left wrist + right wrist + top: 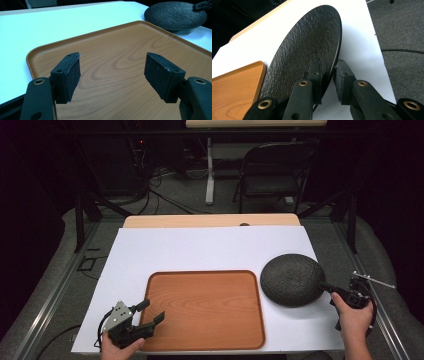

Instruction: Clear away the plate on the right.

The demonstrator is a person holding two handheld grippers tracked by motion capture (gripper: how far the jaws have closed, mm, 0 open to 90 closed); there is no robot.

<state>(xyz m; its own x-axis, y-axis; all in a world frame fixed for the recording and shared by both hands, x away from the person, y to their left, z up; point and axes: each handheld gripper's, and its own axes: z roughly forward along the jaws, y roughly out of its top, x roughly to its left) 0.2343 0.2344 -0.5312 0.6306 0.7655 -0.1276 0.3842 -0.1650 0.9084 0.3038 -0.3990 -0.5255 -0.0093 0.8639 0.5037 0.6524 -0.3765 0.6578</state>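
r gripper (328,82) clamps black plate (307,50) rim.

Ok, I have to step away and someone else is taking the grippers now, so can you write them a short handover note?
Right gripper: clamped on the near rim of the black plate, one jaw above and one below; the plate looks tipped up at that edge.
Left gripper: open, holding nothing, hovering over the near left corner of the wooden tray.
Things: the plate is on the white table sheet, just right of the tray. Nothing lies on the tray.
Done: plate gripped.
Left: probably move the plate onto the tray and release it.
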